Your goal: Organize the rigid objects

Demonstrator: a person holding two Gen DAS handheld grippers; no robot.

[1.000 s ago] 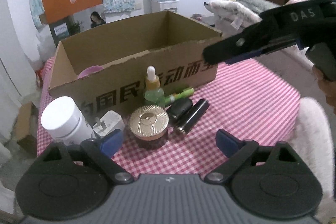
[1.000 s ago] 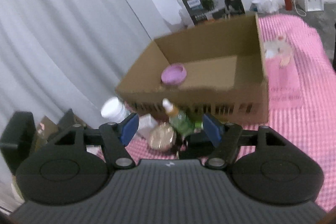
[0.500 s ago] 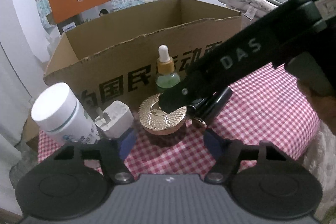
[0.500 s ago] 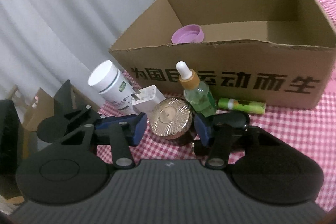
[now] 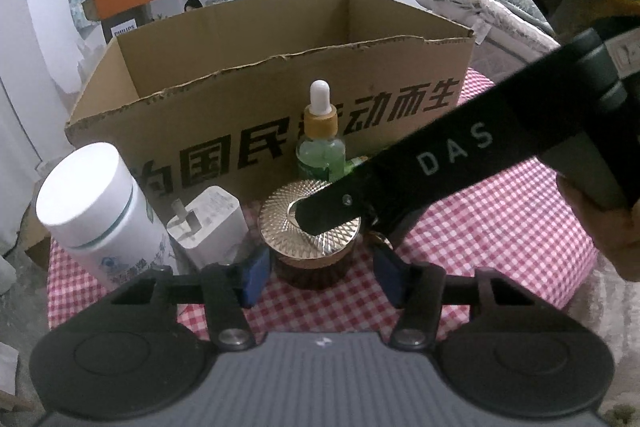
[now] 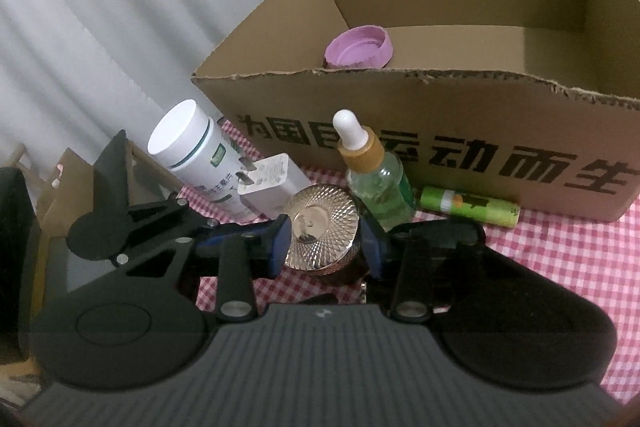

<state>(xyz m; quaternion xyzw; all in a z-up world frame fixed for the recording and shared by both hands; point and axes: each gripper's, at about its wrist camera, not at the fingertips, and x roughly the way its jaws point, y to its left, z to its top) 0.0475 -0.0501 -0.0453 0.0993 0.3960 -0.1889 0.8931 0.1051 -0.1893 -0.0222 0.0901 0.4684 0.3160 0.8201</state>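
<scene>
I've brought both grippers down to the gold-lidded jar [image 6: 322,223] in front of the cardboard box [image 6: 440,107]. The right gripper [image 6: 326,247] has been closing, blue fingers [image 6: 280,243] now against the lid's sides. The left gripper [image 5: 320,277] has been narrowing around the jar's base.

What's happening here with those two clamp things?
A person holds a gripper in each hand, both around the gold-lidded jar before the cardboard box. The right gripper has just been closing at the lid's rim; whether it presses is unclear. The left gripper, also just closing, flanks the jar's body without touching.
</scene>
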